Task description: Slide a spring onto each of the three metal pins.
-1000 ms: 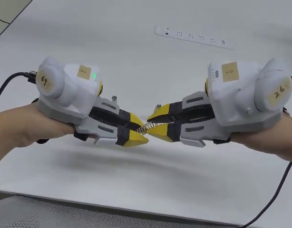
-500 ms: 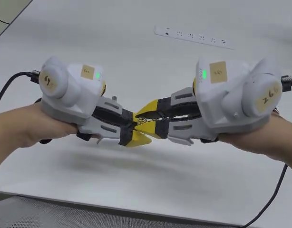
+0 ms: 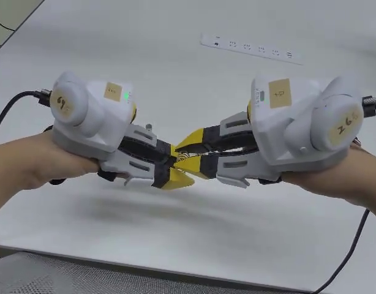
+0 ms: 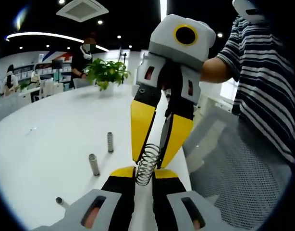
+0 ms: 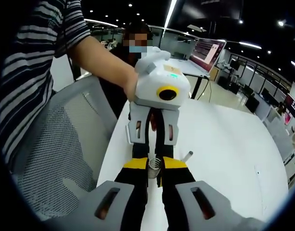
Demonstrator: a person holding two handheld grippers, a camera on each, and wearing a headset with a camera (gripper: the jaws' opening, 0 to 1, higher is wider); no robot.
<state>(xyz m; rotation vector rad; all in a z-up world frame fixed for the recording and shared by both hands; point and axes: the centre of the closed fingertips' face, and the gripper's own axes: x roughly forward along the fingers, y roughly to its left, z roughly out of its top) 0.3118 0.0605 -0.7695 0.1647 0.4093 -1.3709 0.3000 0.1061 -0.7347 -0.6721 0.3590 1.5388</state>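
Note:
A small metal spring (image 4: pixel 148 165) sticks out of my left gripper (image 4: pixel 144 173), which is shut on its lower end. My right gripper (image 4: pixel 151 160) faces it tip to tip, its yellow fingers (image 4: pixel 141 122) a little apart and close on either side of the spring's free end. In the head view the two grippers meet above the table, with the spring (image 3: pixel 184 158) between the left gripper (image 3: pixel 173 173) and the right gripper (image 3: pixel 189 157). In the right gripper view the spring (image 5: pixel 154 168) sits between that gripper's (image 5: pixel 154 166) tips. Three metal pins (image 4: pixel 110 142) (image 4: pixel 93 164) (image 4: pixel 61 202) rest on the white table.
A white power strip (image 3: pixel 249 48) lies at the far side of the table (image 3: pixel 176 73). Cables trail from both grippers. A mesh chair (image 5: pixel 66 159) stands by the table's edge. Potted plants (image 4: pixel 106 72) and another person are far behind.
My right gripper has moved left toward the left gripper, so its jaws now reach over the spring. Less of the spring shows between the tips. The left gripper has barely moved.

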